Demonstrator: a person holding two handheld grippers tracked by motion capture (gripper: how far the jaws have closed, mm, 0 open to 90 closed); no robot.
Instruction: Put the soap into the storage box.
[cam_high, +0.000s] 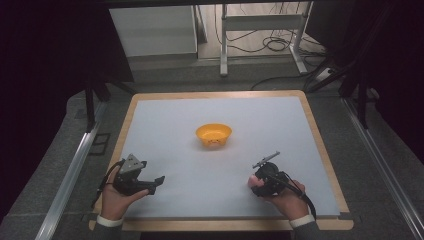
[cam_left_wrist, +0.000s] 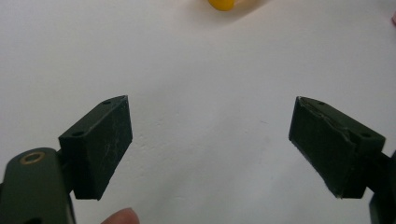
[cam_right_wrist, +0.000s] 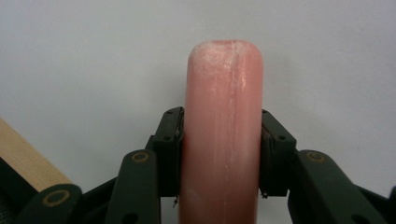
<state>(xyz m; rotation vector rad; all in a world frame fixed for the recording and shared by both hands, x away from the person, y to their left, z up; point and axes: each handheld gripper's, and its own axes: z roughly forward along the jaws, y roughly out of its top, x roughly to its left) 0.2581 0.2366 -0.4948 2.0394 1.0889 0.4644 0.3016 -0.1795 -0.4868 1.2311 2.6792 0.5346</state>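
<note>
The right gripper (cam_right_wrist: 219, 154) was clenched on a smooth pink rounded-end cylinder (cam_right_wrist: 223, 130), which stuck out past its jaws above the pale grey table mat (cam_high: 225, 170). The left gripper (cam_left_wrist: 210, 140) stood released, jaws wide apart, with a round yellow plastic bowl (cam_high: 213, 135) well ahead of both.

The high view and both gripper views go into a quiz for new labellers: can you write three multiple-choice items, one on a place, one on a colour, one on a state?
1. Where is the bowl?
A. mid-table
B. by the left gripper
C. on the floor

2. What colour is the bowl?
A. blue
B. yellow-orange
C. green

3. What is the right gripper doing?
A. open
B. shut on nothing
C. shut on a pink sausage-like rod

Answers: 1 A, it sits centrally on the table. 2 B, plainly yellow-orange. 3 C, both jaws press the rod's sides.
</note>
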